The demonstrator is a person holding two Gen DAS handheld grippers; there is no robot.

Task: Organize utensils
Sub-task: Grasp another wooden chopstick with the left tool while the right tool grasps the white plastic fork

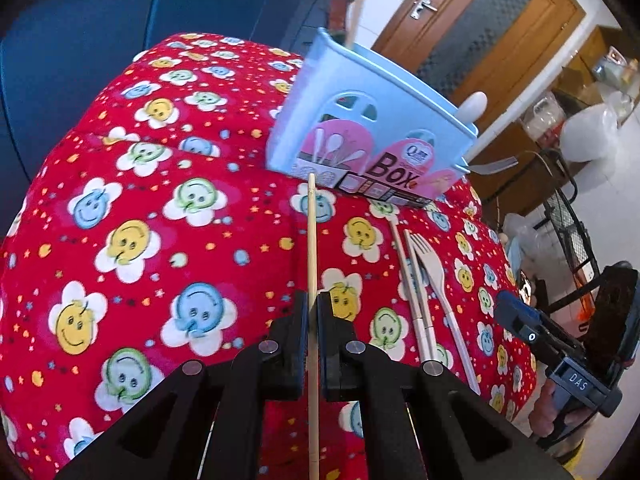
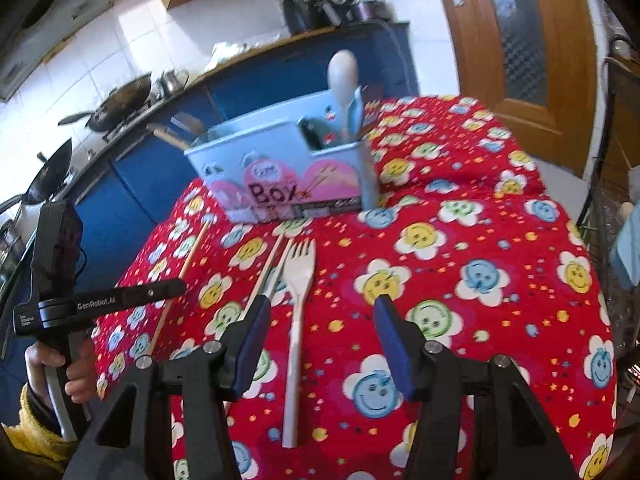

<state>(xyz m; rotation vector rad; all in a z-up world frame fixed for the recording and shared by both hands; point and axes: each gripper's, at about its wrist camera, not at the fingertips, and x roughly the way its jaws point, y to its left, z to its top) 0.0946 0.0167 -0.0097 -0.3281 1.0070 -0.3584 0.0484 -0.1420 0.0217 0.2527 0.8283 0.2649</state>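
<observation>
A light blue utensil box point(image 1: 372, 120) stands on the red smiley tablecloth point(image 1: 160, 208), with a white spoon point(image 1: 474, 106) and a stick in it. My left gripper point(image 1: 313, 300) is shut on a wooden chopstick point(image 1: 312, 248) that points toward the box. A pale fork point(image 1: 434, 276) and two chopsticks point(image 1: 414, 292) lie to its right. In the right wrist view my right gripper point(image 2: 320, 312) is open and empty above the cloth. The fork point(image 2: 298, 300) lies just left of its middle, the box point(image 2: 288, 176) beyond. The left gripper point(image 2: 120, 298) shows at left with its chopstick point(image 2: 192, 252).
Blue kitchen cabinets point(image 2: 280, 80) with woks point(image 2: 116, 108) and pots stand behind the table. A wooden door point(image 2: 520, 40) is at the right. A wire rack point(image 1: 568, 216) and bags stand beside the table's right edge.
</observation>
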